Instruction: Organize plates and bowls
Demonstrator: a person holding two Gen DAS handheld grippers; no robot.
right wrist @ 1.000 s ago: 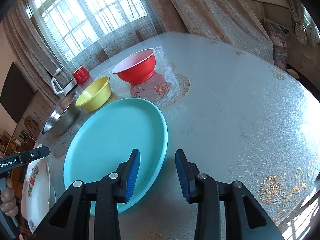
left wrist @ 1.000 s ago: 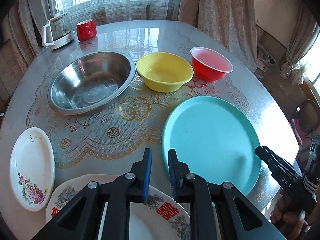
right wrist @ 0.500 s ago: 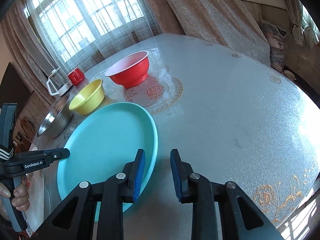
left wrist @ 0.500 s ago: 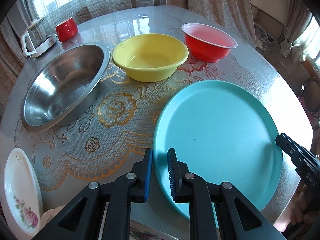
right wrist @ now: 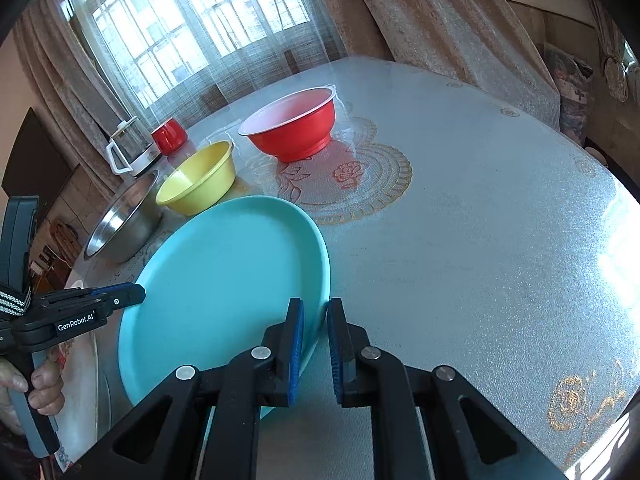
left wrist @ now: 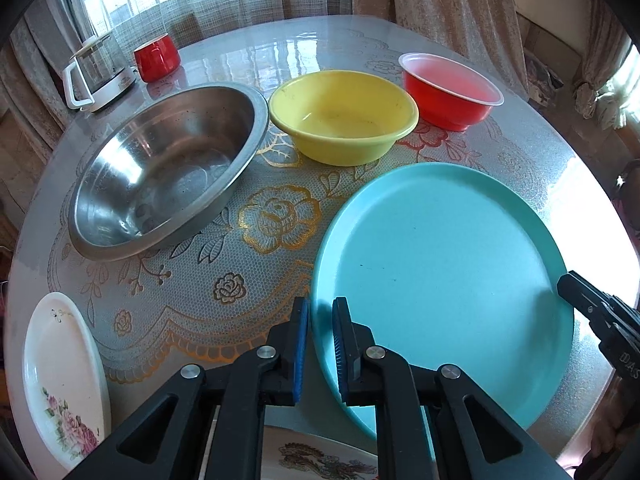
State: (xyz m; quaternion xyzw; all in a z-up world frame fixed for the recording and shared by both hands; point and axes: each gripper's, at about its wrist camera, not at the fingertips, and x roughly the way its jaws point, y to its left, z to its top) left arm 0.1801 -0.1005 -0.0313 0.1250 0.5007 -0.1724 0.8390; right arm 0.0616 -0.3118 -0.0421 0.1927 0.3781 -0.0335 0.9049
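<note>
Between each tool's blue pads, opposite rims of the large round turquoise plastic plate [left wrist: 440, 264] are clamped by left tool [left wrist: 320, 340] and right tool [right wrist: 314, 344], presumably for a balanced lift.

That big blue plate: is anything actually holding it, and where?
Yes. Both grippers pinch the turquoise plate by its rim: the left gripper at its near left edge, the right gripper at its near right edge.

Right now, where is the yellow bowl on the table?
In the left wrist view, the yellow bowl stands at the middle, between the steel bowl and the red bowl, behind the turquoise plate.
</note>
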